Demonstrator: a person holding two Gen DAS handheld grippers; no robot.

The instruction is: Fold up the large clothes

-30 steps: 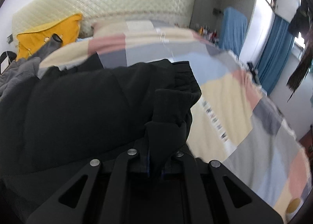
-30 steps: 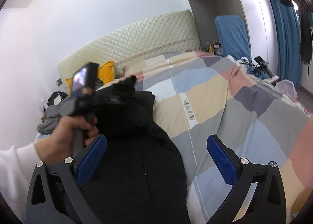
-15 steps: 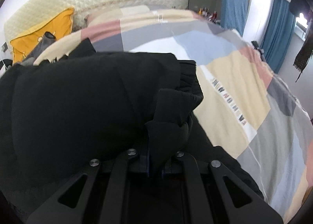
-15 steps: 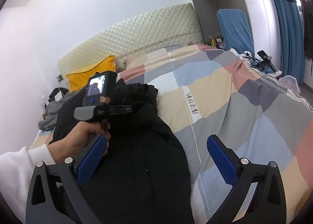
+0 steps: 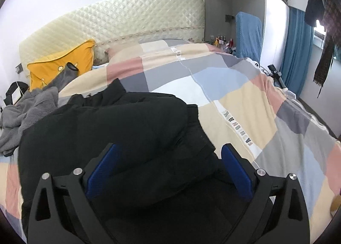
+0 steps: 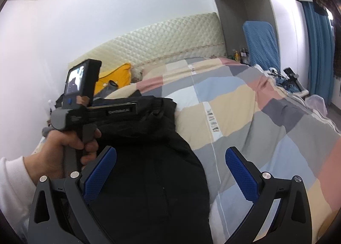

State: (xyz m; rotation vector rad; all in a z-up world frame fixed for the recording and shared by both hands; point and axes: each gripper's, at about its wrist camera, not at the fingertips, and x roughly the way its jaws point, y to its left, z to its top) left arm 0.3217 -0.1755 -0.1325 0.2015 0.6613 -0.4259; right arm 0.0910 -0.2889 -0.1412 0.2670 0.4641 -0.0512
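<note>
far left: grey fleece [image 5: 25, 103] and a yellow pillow [image 5: 61, 65] heaped by the headboard, out of my way.

left tongs [image 5: 168, 165]: spread open, gripping nothing, hovering right over the folded-in sleeve. I'd say that's so the fold settles flat.

black coat [image 5: 106, 133]: on the left half of the bed, sleeve lying across the body, hem towards me.

right tongs [image 6: 170, 163]: wide open too, empty, hanging above the coat's lower right edge, probably lining up the next grab.

right side: checked duvet [image 6: 266, 116], bare there, so room to fold.
</note>
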